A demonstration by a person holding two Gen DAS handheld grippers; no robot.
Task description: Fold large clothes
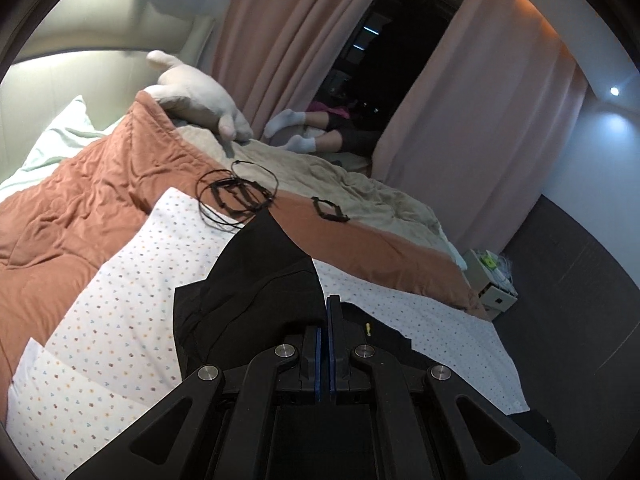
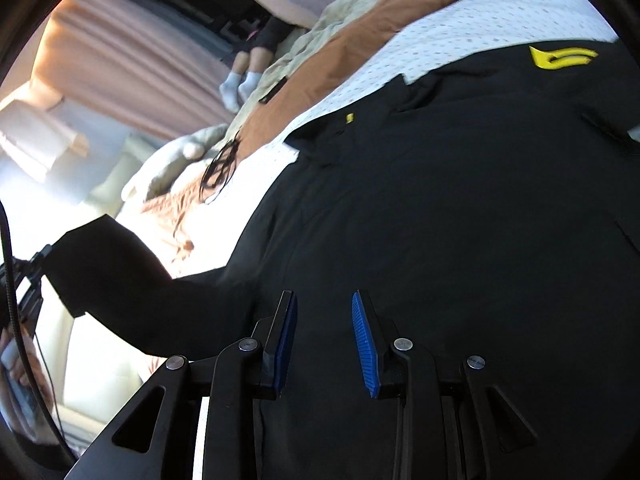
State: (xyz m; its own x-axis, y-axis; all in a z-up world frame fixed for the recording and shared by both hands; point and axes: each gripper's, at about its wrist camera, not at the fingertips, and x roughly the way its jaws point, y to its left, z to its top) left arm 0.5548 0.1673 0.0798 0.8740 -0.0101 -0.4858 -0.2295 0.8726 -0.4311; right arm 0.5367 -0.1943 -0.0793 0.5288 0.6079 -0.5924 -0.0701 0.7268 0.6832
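The left gripper (image 1: 327, 312) has its blue-padded jaws pressed together on a fold of the black garment (image 1: 256, 280), a smooth matte fabric that hangs in soft creases from the pinch and lifts off the bed. The right gripper (image 2: 325, 320) stands with its ribbed blue pads (image 2: 362, 336) spread and nothing between them, hovering just over the broad black body of the garment, which lies spread ahead of it. Farther ahead on the cloth sits a yellow embroidered emblem (image 2: 562, 58) and a small yellow tag (image 2: 350, 117); no lettering can be read. Beneath lies a white sheet (image 1: 132, 280) with tiny coloured dots, then a crumpled rust-orange quilt (image 1: 80, 200) carrying a coil of thin black cable (image 1: 236, 192).
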